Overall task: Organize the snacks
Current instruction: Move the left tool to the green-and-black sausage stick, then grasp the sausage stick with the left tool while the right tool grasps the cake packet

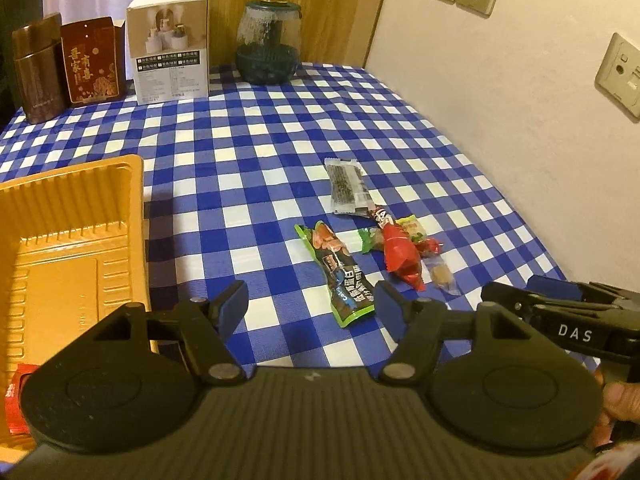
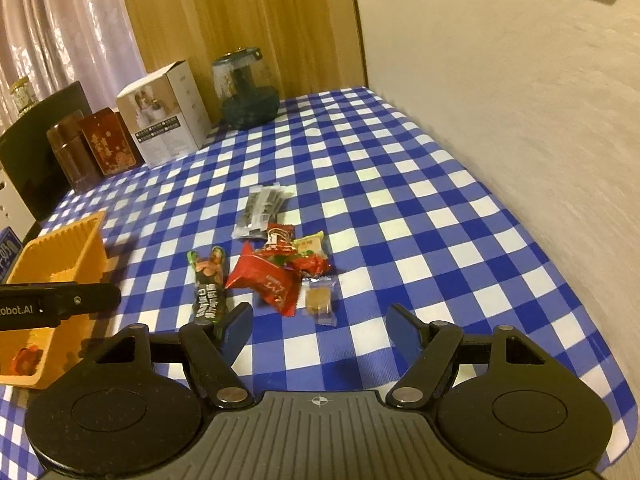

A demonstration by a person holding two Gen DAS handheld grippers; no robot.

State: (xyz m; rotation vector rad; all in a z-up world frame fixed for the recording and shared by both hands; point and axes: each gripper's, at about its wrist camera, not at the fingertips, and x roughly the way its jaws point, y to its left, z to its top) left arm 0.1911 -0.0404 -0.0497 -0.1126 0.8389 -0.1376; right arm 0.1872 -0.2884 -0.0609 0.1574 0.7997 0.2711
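Observation:
A loose pile of snacks lies on the blue checked tablecloth: a long green packet (image 1: 340, 276) (image 2: 210, 284), a red packet (image 1: 402, 256) (image 2: 268, 280), a dark packet (image 1: 346, 188) (image 2: 262, 210), a small yellow packet (image 1: 412, 228) (image 2: 308, 246) and a clear-wrapped biscuit (image 1: 442, 276) (image 2: 318, 300). My left gripper (image 1: 310, 304) is open, with the green packet's near end just ahead of its right finger. My right gripper (image 2: 320, 320) (image 1: 516, 290) is open and empty just short of the biscuit. An orange tray (image 1: 132, 200) (image 2: 64, 248) on the left holds a red snack (image 1: 16, 396) (image 2: 26, 360).
Along the back stand a brown tin (image 1: 38, 68), a red box (image 1: 92, 64), a white carton (image 1: 172, 48) and a dark glass jar (image 1: 268, 44). A wall (image 1: 500, 120) borders the table's right side. A hand (image 1: 620, 400) holds the right gripper.

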